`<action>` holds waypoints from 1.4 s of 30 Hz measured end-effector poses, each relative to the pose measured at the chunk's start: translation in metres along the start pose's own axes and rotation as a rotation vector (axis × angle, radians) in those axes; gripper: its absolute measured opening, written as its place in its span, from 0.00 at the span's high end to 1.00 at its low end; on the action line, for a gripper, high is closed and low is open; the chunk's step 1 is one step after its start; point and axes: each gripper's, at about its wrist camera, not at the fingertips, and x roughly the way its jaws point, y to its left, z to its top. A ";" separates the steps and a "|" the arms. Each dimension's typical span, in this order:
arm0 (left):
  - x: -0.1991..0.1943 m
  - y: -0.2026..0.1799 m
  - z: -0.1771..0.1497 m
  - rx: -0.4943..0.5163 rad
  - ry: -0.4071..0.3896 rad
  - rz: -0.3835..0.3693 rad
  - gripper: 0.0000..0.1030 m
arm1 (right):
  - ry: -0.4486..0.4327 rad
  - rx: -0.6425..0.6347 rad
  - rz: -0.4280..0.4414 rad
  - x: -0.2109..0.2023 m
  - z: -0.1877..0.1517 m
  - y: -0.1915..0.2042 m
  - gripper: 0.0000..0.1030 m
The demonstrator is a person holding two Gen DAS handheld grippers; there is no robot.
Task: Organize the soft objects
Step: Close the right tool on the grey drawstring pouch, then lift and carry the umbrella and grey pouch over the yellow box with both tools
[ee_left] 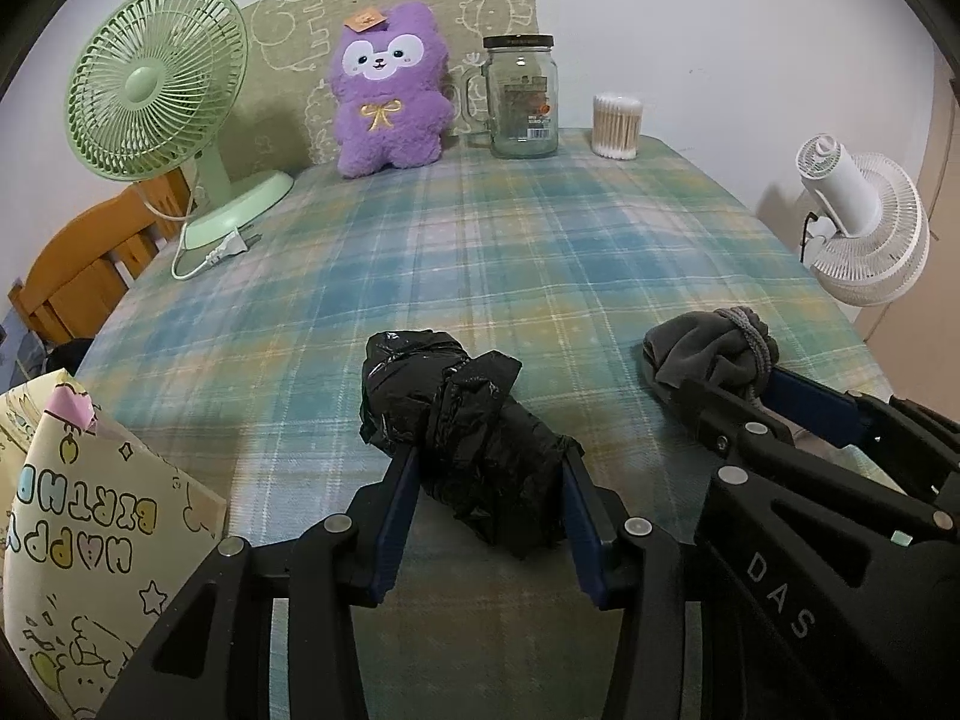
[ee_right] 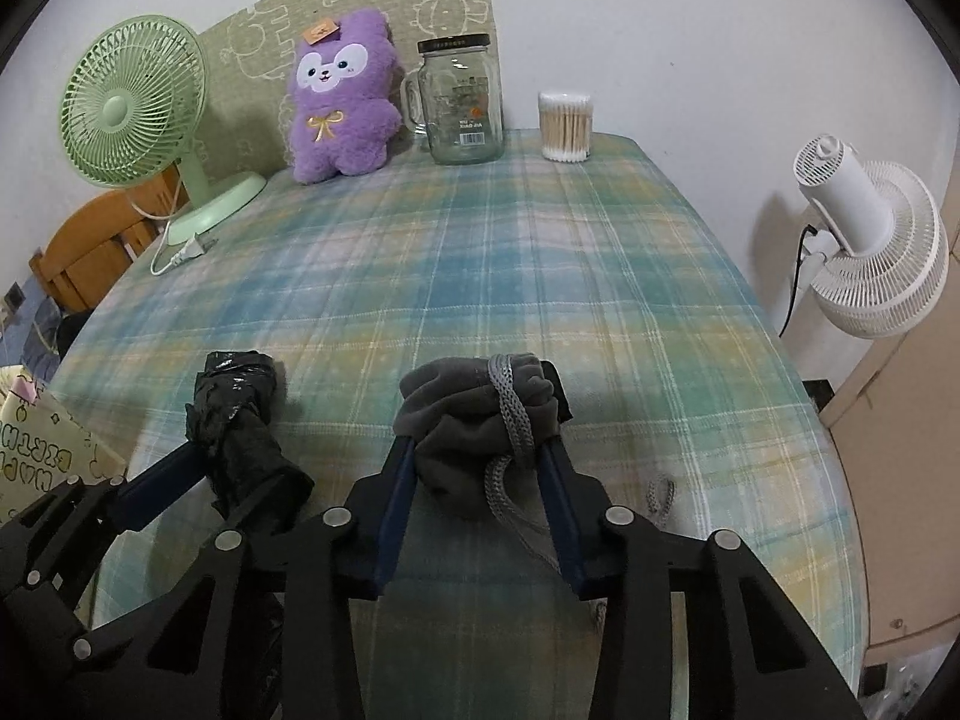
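Observation:
My left gripper [ee_left: 489,459] is shut on a crumpled black plastic bag roll [ee_left: 462,420] and holds it just above the plaid tablecloth [ee_left: 480,240]. It also shows in the right wrist view [ee_right: 237,426]. My right gripper [ee_right: 480,450] is shut on a grey fabric bundle [ee_right: 474,414] tied with a grey braided cord [ee_right: 513,414]. That bundle also shows in the left wrist view [ee_left: 708,348], to the right of the bag. A purple plush toy [ee_left: 390,90] sits upright at the table's far edge.
A green desk fan [ee_left: 156,90] with a loose plug stands far left. A glass jar mug [ee_left: 522,96] and a cotton swab tub [ee_left: 616,126] stand at the back. A birthday gift bag [ee_left: 78,540] is near left. A white fan [ee_left: 864,228] stands off the right edge.

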 end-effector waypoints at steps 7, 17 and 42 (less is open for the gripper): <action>-0.005 0.002 -0.005 -0.019 0.003 -0.006 0.55 | 0.003 0.011 -0.008 -0.011 -0.006 0.002 0.60; -0.022 0.005 -0.018 -0.029 -0.009 -0.051 0.56 | -0.009 0.025 0.000 -0.034 -0.020 0.008 0.60; -0.095 0.002 -0.043 0.008 -0.091 -0.088 0.56 | -0.096 0.028 -0.033 -0.118 -0.051 0.026 0.60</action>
